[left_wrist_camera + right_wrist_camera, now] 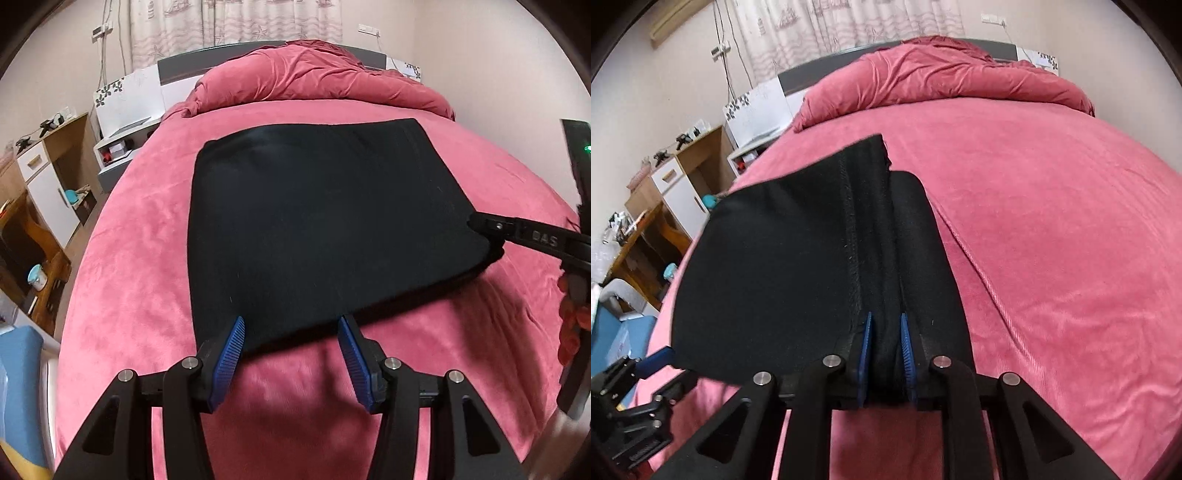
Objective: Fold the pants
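Observation:
Black pants (325, 221) lie folded into a flat rectangle on the pink bed (140, 236). My left gripper (291, 325) is open, its blue pads on either side of the pants' near edge, holding nothing. My right gripper (886, 325) is shut on the pants' right edge (879, 258), and a flap of black fabric (768, 280) is lifted and draped to its left. In the left wrist view the right gripper (476, 223) comes in from the right and grips the pants' near right corner.
A bunched pink duvet (314, 77) lies at the head of the bed by the grey headboard (177, 66). A white nightstand (118, 144) and wooden shelves (40, 206) stand left of the bed. The person's hand (570, 321) is at the right edge.

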Demonstrator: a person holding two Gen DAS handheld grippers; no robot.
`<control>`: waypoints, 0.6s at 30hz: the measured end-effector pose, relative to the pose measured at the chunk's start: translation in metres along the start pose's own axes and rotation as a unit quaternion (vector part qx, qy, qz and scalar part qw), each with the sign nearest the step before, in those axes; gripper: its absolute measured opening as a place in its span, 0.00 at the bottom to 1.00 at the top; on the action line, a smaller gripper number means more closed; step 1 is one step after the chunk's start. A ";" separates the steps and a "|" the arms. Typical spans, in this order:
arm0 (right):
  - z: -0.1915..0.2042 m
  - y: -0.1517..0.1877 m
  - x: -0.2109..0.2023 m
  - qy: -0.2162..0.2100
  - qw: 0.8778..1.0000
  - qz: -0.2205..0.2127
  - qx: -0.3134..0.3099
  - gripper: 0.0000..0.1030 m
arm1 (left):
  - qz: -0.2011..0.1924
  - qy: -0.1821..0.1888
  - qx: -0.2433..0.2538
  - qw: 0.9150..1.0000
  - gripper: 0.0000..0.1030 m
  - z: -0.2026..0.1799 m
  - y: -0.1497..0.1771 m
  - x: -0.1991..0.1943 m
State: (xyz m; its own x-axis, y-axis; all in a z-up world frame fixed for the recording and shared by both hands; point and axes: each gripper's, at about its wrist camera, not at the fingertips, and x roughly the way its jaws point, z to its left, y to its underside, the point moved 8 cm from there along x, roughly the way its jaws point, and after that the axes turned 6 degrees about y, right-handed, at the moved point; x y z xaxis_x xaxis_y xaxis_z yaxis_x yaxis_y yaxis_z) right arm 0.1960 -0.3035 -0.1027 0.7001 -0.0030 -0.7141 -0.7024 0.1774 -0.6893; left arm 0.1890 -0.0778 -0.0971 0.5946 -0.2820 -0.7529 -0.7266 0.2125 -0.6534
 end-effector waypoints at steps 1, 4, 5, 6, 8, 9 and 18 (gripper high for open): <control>0.001 0.003 -0.008 0.000 1.000 -0.005 0.002 0.28 | 0.001 0.007 -0.014 1.000 0.52 0.000 0.003 -0.004; 0.006 0.015 -0.027 -0.007 1.000 -0.014 0.010 0.36 | 0.016 0.035 -0.060 0.997 0.52 0.003 0.008 -0.005; 0.008 0.021 -0.033 -0.012 1.000 -0.012 0.014 0.36 | 0.021 0.043 -0.082 0.995 0.52 0.004 0.013 -0.006; 0.010 0.026 -0.035 -0.013 1.000 -0.011 0.015 0.36 | 0.024 0.046 -0.097 0.994 0.52 0.006 0.016 -0.007; 0.015 0.037 -0.038 -0.017 1.000 -0.001 0.016 0.40 | 0.032 0.052 -0.127 0.990 0.52 0.008 0.025 -0.010; 0.018 0.043 -0.039 -0.019 1.000 0.005 0.016 0.42 | 0.034 0.054 -0.136 0.989 0.52 0.009 0.029 -0.011; 0.042 0.093 -0.031 -0.025 0.998 0.053 0.005 0.67 | 0.054 0.015 -0.135 0.989 0.52 0.007 0.067 -0.029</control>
State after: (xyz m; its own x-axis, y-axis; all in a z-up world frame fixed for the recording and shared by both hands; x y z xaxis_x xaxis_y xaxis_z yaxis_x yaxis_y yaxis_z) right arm 0.1143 -0.2462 -0.1390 0.6278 0.0651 -0.7757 -0.7716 0.1830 -0.6091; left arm 0.1249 -0.0489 -0.1194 0.5004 -0.2988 -0.8126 -0.8536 -0.0133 -0.5208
